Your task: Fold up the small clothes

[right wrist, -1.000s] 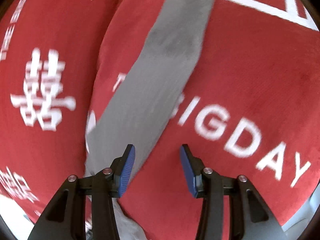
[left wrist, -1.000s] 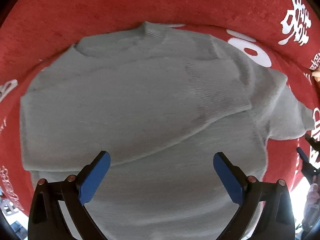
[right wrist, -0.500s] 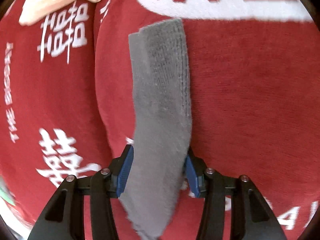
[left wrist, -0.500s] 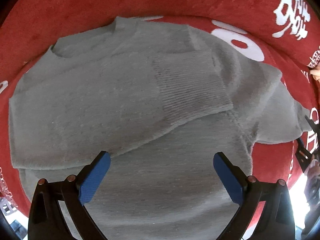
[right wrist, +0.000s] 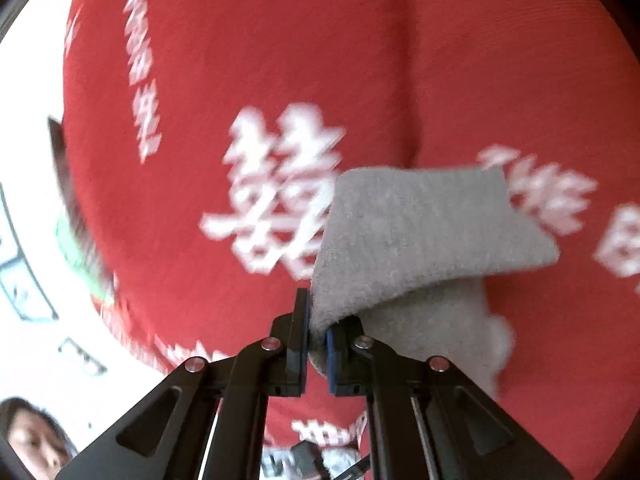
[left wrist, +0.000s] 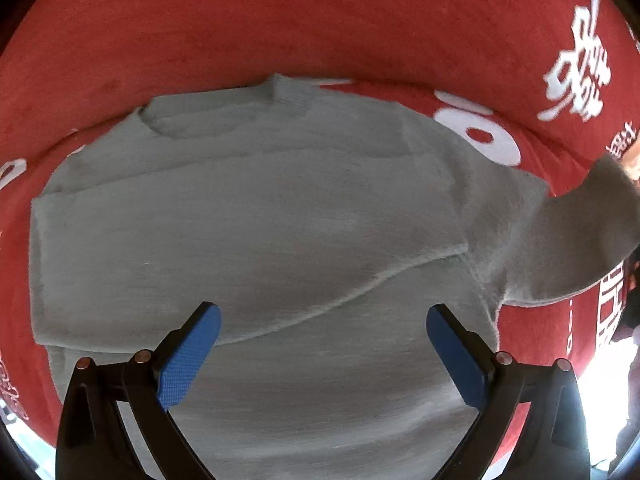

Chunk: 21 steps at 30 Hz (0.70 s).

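A small grey knit sweater [left wrist: 280, 240] lies flat on a red cloth, collar at the far side. One sleeve is folded across its chest. My left gripper [left wrist: 320, 344] is open and empty, hovering over the sweater's lower body. The other sleeve [left wrist: 576, 240] rises off the cloth at the right. In the right wrist view my right gripper [right wrist: 318, 336] is shut on that grey sleeve [right wrist: 420, 232], which drapes over its fingers with the cuff end lifted.
The red cloth [left wrist: 280, 20] with white lettering [right wrist: 280, 188] covers the whole work surface. A person's face [right wrist: 28, 440] shows at the lower left of the right wrist view, beyond the cloth's edge.
My right gripper closed on the loose sleeve and lifted it off the cloth, swinging it round. My left gripper stayed open and drew back a little over the sweater.
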Available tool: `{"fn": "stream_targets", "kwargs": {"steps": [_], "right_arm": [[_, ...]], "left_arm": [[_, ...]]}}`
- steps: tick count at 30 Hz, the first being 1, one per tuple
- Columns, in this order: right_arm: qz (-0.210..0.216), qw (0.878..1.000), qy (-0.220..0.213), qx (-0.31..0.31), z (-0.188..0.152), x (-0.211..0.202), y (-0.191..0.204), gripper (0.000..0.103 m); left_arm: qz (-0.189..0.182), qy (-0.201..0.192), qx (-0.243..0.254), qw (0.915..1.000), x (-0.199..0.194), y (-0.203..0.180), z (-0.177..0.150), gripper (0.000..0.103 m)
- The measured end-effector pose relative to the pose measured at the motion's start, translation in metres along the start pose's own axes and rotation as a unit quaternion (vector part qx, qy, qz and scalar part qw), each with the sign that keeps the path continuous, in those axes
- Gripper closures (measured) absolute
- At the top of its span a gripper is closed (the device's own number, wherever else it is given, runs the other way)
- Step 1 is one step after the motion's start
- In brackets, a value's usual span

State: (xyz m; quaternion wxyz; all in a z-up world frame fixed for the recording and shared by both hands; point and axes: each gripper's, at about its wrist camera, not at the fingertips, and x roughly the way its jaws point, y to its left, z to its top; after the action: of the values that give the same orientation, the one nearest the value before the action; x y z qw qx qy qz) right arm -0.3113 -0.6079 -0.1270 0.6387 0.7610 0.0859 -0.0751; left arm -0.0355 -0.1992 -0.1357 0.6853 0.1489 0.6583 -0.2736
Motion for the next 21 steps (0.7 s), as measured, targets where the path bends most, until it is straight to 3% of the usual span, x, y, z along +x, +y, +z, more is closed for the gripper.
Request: {"fn": "stream_targets", "kwargs": {"steps": [5, 10, 15, 19, 20, 21], "right_arm": [[0.002, 0.993, 0.094, -0.076, -0.046, 0.077, 0.047, 0.096], [-0.044, 0.973, 0.182, -0.133, -0.109, 0.158, 0.063, 0.096], [-0.121, 0.942, 0.271, -0.154, -0.186, 0.239, 0.039, 0.095], [-0.231, 0.914, 0.296, -0.155, -0.227, 0.276, 0.000, 0.091], [-0.273, 0.904, 0.294, -0.149, -0.234, 0.281, -0.011, 0.085], [-0.292, 0.900, 0.291, -0.138, -0.237, 0.282, -0.018, 0.072]], "left_arm": [[0.012, -0.016, -0.023, 0.9995, -0.015, 0.046, -0.003, 0.000], [0.027, -0.031, -0.044, 0.9982, -0.025, 0.089, -0.005, 0.000], [0.032, -0.039, -0.083, 0.9953, -0.031, 0.134, -0.009, 0.000], [0.034, -0.041, -0.100, 0.9936, -0.034, 0.165, -0.013, 0.000], [0.035, -0.040, -0.102, 0.9934, -0.034, 0.172, -0.015, 0.000], [0.033, -0.041, -0.104, 0.9932, -0.035, 0.179, -0.016, 0.000]]}}
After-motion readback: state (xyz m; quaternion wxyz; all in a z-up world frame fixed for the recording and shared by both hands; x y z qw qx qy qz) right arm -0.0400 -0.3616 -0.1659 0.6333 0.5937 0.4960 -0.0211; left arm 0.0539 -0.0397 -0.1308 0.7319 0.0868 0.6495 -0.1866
